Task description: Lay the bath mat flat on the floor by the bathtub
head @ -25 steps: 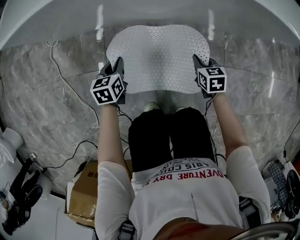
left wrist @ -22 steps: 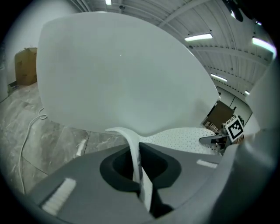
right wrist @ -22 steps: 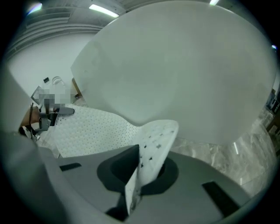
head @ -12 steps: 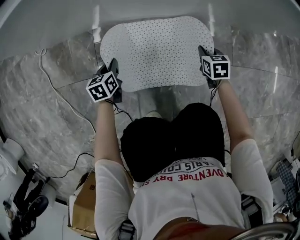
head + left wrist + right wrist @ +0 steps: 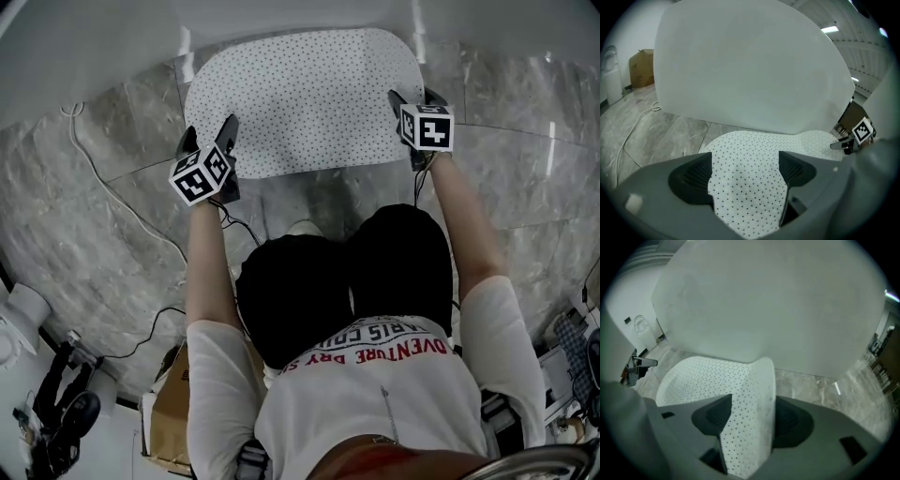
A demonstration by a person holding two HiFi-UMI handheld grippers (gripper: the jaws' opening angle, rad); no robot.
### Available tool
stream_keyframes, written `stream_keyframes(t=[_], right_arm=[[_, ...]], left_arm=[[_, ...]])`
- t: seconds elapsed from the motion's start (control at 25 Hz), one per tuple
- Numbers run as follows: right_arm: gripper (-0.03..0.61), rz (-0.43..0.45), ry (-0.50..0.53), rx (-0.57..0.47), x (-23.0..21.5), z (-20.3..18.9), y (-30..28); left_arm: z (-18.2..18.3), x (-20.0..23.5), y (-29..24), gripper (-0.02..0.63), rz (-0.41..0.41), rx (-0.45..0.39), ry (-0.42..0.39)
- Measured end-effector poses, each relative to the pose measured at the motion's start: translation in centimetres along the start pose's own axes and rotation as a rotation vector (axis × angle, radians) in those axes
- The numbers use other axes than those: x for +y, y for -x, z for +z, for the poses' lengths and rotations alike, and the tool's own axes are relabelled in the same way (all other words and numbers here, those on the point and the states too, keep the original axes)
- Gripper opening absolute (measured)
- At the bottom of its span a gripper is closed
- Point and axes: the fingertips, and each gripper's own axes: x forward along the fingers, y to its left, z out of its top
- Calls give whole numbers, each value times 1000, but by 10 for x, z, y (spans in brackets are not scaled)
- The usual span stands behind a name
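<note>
The white dotted bath mat (image 5: 305, 98) lies on the marble floor against the white bathtub (image 5: 281, 19). My left gripper (image 5: 208, 134) is at the mat's near left corner, its jaws opening wide. In the left gripper view the mat (image 5: 750, 197) lies flat beneath the left gripper (image 5: 745, 171), touching neither pad. My right gripper (image 5: 414, 97) is at the mat's right edge, its jaws opening too. In the right gripper view that edge of the mat (image 5: 754, 399) still stands curled up inside the right gripper (image 5: 750, 416), leaning toward the right-hand pad.
A white cable (image 5: 103, 178) runs over the floor on the left. A cardboard box (image 5: 173, 403) sits behind the person's left side. The person's black-trousered knees (image 5: 347, 281) are just behind the mat. The tub wall (image 5: 750, 70) rises right beyond the mat.
The mat went down and forward against the tub and flattened out. Both grippers, shut on its corners before, have spread their jaws.
</note>
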Motion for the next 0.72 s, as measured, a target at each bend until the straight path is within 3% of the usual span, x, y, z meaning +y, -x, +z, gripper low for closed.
stream_keyframes(t=[0.16, 0.4, 0.52, 0.56, 0.72], right_arm=[[241, -121, 24, -54, -20, 4, 12], [238, -49, -18, -69, -9, 18, 28], [139, 45, 5, -101, 11, 36, 47], [78, 64, 19, -116, 17, 44, 56], [22, 96, 69, -197, 31, 81, 97]], left_arm=[[6, -13, 2, 431, -20, -9, 15], [28, -42, 17, 405, -81, 10, -13], [48, -62, 36, 190, -120, -11, -56], [56, -72, 44, 151, -148, -18, -73], [93, -106, 74, 32, -198, -55, -147]])
